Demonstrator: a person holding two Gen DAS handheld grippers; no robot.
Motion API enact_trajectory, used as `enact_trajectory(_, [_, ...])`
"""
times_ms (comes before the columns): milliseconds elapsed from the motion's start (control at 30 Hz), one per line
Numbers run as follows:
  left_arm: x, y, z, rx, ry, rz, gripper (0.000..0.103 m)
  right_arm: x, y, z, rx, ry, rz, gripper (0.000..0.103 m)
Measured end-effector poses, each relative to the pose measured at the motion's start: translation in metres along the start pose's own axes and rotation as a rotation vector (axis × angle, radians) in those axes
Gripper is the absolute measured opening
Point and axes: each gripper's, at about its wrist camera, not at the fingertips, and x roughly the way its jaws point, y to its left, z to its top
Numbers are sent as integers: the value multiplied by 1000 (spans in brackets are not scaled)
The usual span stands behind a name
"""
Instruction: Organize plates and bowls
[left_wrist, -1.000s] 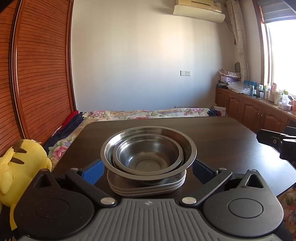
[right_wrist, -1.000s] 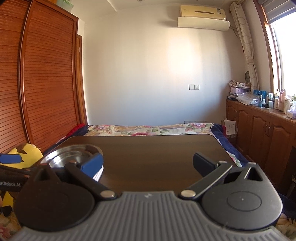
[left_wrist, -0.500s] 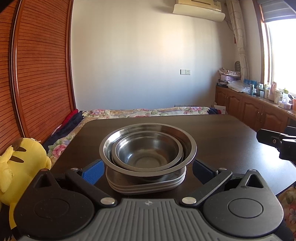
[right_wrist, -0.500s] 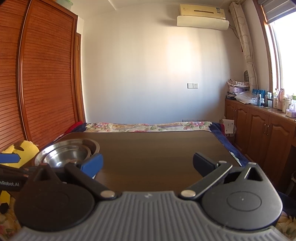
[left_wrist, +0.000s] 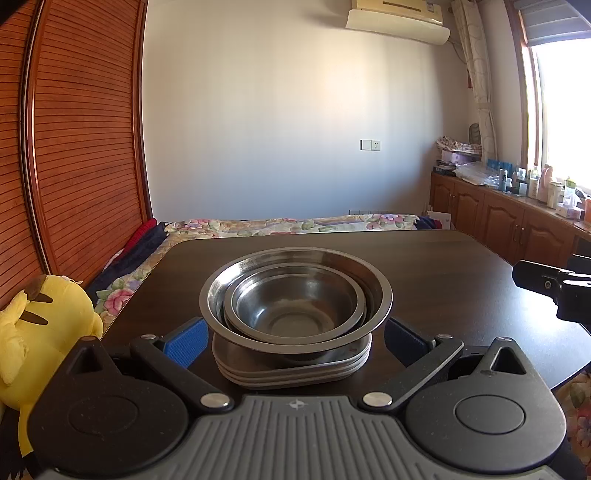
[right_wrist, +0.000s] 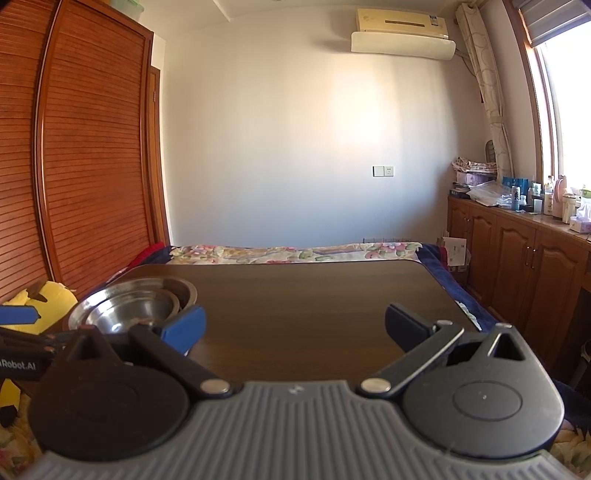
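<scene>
- Two nested steel bowls are seen stacked on plates, near the table front-left edge.
- Judged light, rigid, slippery; the outer rim is best gripped.
- Left gripper jaws are spread wide around the stack, nothing held.
- Right gripper is held wide open, empty, well apart.

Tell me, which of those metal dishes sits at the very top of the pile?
The small bowl. It nests inside the wide bowl, which rests on the stacked plates; nothing lies in it.

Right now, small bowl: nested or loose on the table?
Nested. The small bowl sits upright inside the large bowl, atop the stacked plates.
</scene>
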Motion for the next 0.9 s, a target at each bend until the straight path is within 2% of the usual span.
enact_trajectory(900, [-1, -1, 0, -2, -4, 0, 103, 1, -2, -2, 2, 0, -2, 103])
